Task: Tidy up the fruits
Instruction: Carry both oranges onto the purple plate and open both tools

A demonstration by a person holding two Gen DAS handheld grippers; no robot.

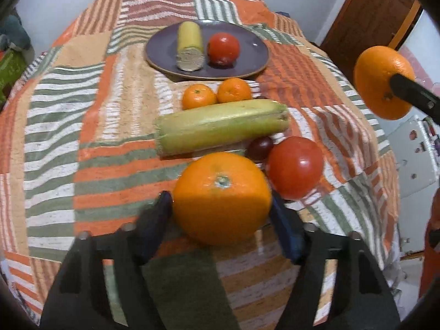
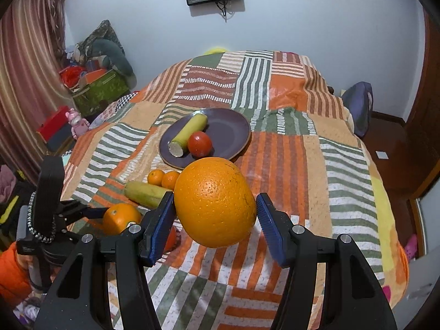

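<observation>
My left gripper is shut on a large orange low over the patchwork cloth. My right gripper is shut on another large orange and holds it in the air; it also shows in the left wrist view. A purple plate farther back holds a short yellow-green squash piece and a tomato. Before the plate lie two mandarins, a long pale-green squash, a dark grape and a second tomato.
The patchwork cloth covers a table that drops off on the right. Boxes and toys sit on the floor at the left by a curtain. A wooden door stands at the right.
</observation>
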